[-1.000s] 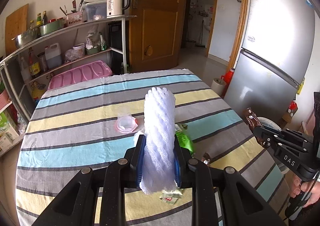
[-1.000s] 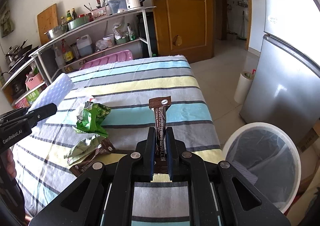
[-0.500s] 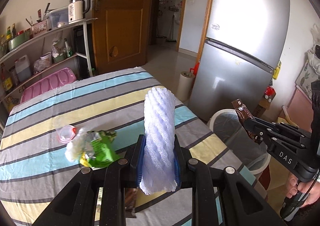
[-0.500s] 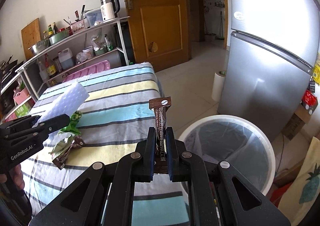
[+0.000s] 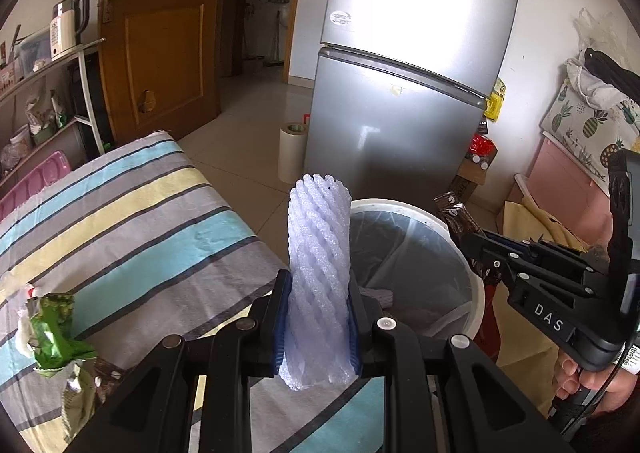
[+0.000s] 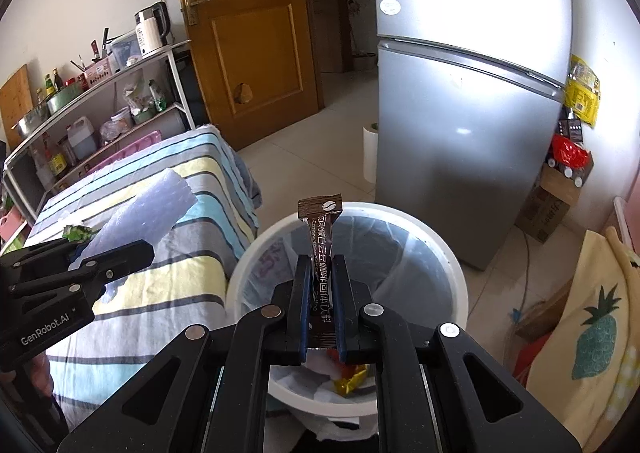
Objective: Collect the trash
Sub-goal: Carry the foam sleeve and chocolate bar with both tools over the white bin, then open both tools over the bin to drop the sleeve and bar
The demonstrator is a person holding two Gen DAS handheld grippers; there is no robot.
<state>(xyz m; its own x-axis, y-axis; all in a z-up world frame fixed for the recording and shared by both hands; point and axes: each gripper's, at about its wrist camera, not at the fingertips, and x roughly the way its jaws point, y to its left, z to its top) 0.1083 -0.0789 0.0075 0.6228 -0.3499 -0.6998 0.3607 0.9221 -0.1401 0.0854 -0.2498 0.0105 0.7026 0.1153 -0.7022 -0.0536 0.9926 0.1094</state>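
Note:
My left gripper (image 5: pixel 317 285) is shut on a white foam net sleeve (image 5: pixel 318 277), held upright at the table's right edge beside the white trash bin (image 5: pixel 476 293). It also shows in the right wrist view (image 6: pixel 120 253) with the foam sleeve (image 6: pixel 148 213). My right gripper (image 6: pixel 322 265) is shut on a brown coffee stick wrapper (image 6: pixel 322 249), held upright over the trash bin (image 6: pixel 456 277), which has a clear liner and some trash inside. The right gripper shows in the left wrist view (image 5: pixel 476 241) with the wrapper (image 5: pixel 456 213). Green wrappers (image 5: pixel 52 329) lie on the striped table (image 5: pixel 140 221).
A silver fridge (image 6: pixel 472 125) stands behind the bin. A white roll (image 5: pixel 291 153) stands on the floor by the fridge. A shelf rack (image 6: pixel 100 109) with kitchen items and a wooden door (image 6: pixel 248 33) are at the back. A cardboard box (image 6: pixel 548 209) and pineapple-print fabric (image 6: pixel 596 325) are at right.
Both grippers have swung right, away from the table toward the bin. The right gripper with the coffee wrapper is now over the bin. The left gripper with the foam sleeve is now at the bin's edge.

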